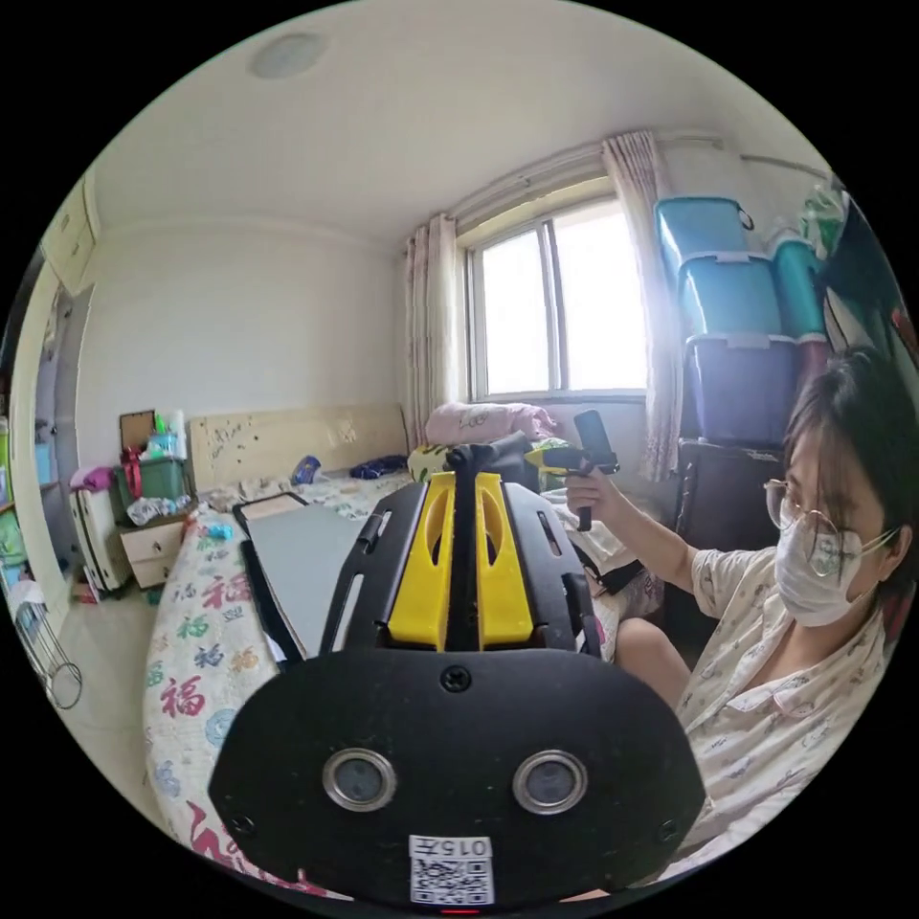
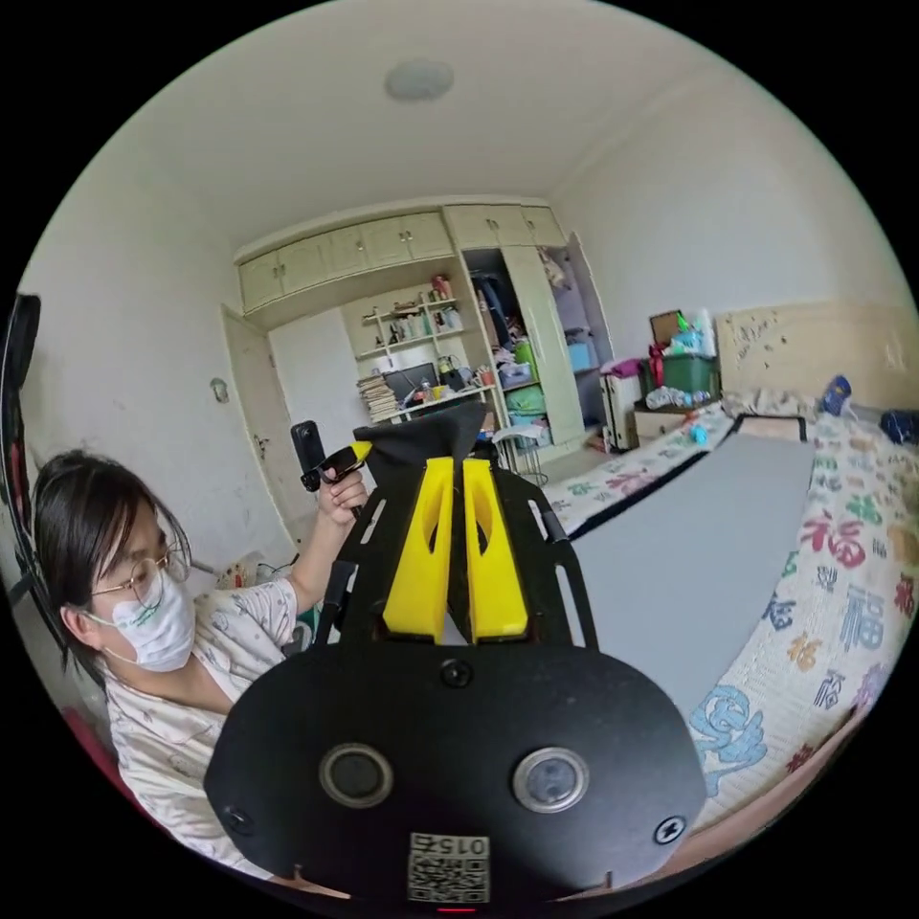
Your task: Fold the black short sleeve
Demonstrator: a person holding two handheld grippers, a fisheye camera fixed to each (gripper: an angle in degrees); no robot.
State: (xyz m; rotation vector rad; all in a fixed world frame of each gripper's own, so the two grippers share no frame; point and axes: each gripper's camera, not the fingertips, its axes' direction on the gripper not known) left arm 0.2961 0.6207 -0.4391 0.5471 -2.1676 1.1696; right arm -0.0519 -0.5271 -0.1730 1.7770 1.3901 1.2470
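- Tools: two. The left tool has its yellow jaws clamped together on a fold of black cloth; the right tool likewise has its jaws pressed on black cloth.
- Black short sleeve shirt: one, lifted off the bed, pinched at the tip of each tool. How much of it hangs below cannot be told.
- In the left gripper view the right tool shows far off, held in a hand; in the right gripper view the left tool shows in the other hand.
- Person: one, seated beside the bed, wearing a light patterned top.
- Grey mat: one, lying flat on the bed, dark-edged.
- Bed: one, covered with a patterned sheet; a pale headboard stands at the far end.
- Storage boxes: at least four, stacked by the window.
- Window: one, with a curtain on each side.
- Room: white walls, a wardrobe with open shelves, a round ceiling light.
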